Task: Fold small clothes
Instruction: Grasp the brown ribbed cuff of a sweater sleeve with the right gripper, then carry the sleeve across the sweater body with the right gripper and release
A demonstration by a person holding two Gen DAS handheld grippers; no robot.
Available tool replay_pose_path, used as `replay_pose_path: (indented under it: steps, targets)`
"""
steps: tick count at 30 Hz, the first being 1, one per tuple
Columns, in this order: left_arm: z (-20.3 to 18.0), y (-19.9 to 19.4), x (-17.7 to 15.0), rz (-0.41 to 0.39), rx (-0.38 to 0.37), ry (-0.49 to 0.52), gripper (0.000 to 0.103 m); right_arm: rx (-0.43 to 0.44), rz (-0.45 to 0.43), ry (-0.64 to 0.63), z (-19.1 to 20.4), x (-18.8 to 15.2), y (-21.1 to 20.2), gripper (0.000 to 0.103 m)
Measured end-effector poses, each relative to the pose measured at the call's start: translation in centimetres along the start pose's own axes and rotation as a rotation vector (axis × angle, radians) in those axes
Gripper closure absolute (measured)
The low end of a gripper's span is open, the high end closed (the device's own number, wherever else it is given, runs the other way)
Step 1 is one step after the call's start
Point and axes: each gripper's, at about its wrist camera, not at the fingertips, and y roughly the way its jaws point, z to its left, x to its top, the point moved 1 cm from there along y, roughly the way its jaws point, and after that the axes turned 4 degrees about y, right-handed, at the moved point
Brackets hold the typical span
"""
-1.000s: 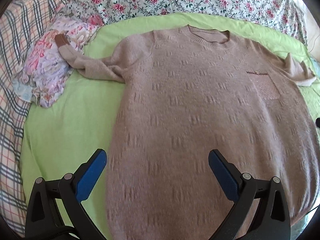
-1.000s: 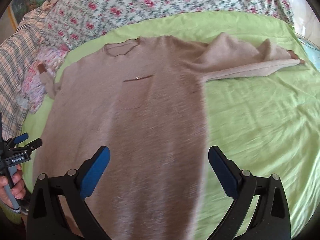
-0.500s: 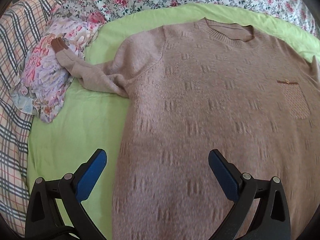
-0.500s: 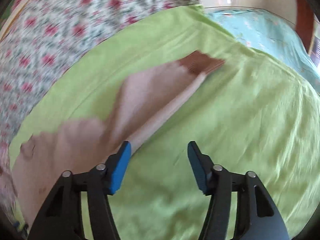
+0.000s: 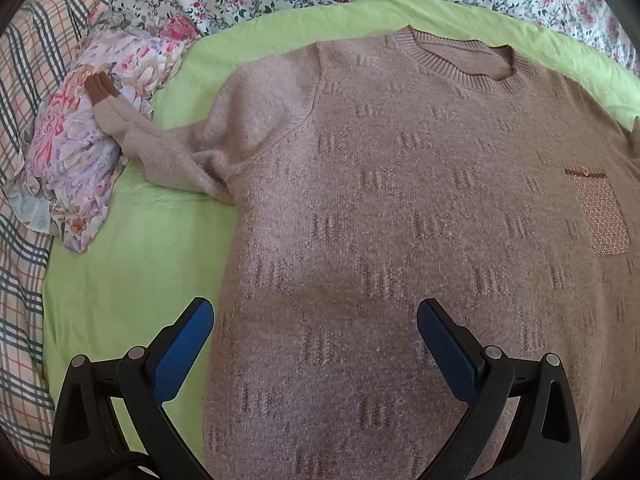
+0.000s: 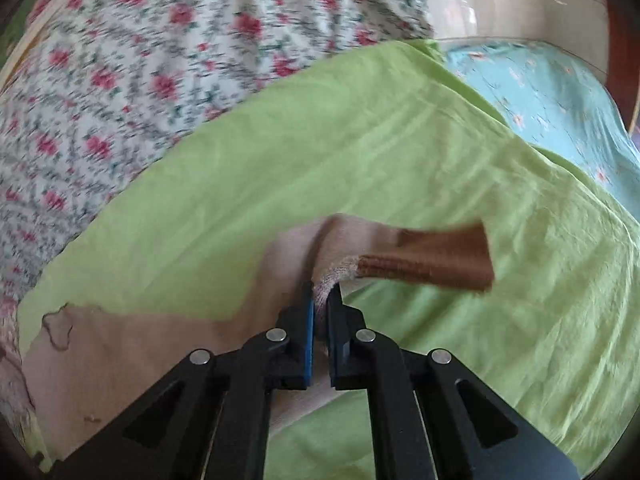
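Since the earlier frame the right gripper [image 6: 322,304] has closed on the sweater's [image 5: 400,220] sleeve [image 6: 352,248] near its brown cuff [image 6: 436,258] on the green sheet [image 5: 132,256], left gripper [image 5: 314,324] wide apart over the body; shallow pinch may slip.

text: none legible | labels: none | numbers: none

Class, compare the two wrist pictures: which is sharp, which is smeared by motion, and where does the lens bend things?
Left wrist view: sharp, the sweater knit crisp, the green sheet curving at the rim. Right wrist view: motion-blurred, the floral cover and brown cuff smeared; only the right claw is crisp.
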Motion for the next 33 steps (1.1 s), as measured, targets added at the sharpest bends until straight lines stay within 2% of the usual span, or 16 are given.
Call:
replay_pose_path:
  steps: [4,9,13,17,19,21,22,24,28,33]
  targets:
    - [0.5,-0.3,-0.3,-0.012,-0.016,-0.013,0.001,0.179,0.048,-0.128,8.9,-3.1,-1.3,0.097]
    - [1.1,-0.6,-0.6,-0.028,-0.033,-0.022,0.001,0.413,0.167,-0.223,20.2,-8.8,-0.5,0.097]
    - [2.2,-0.6,-1.0,-0.031,-0.038,-0.035,0.001,0.540,0.279,-0.293,28.4,-14.2,0.9,0.097]
    - [3.5,-0.5,-1.4,-0.026,-0.073,-0.068,0.001,0.599,0.374,-0.360,34.1,-18.3,2.5,0.097]
    - [3.9,-0.4,-1.5,-0.024,-0.100,-0.080,0.001,0.618,0.437,-0.379,35.6,-20.0,3.7,0.095]
    - [3.9,-0.4,-1.3,-0.025,-0.128,-0.085,0.001,0.608,0.463,-0.393,35.6,-20.8,4.3,0.091]
    - [3.8,-0.3,-1.0,-0.026,-0.148,-0.086,0.001,0.599,0.476,-0.387,35.2,-21.2,4.5,0.075]
    - [3.3,-0.1,-0.3,-0.027,-0.187,-0.088,0.001,0.605,0.468,-0.361,34.0,-21.2,4.2,0.060]
    - [1.3,0.7,2.0,-0.029,-0.299,-0.075,0.001,0.565,0.416,-0.339,30.4,-19.8,3.0,0.059]
    - [-1.5,3.9,5.4,0.022,-0.414,-0.089,0.003,0.474,0.381,-0.313,26.2,-18.6,1.9,0.059]
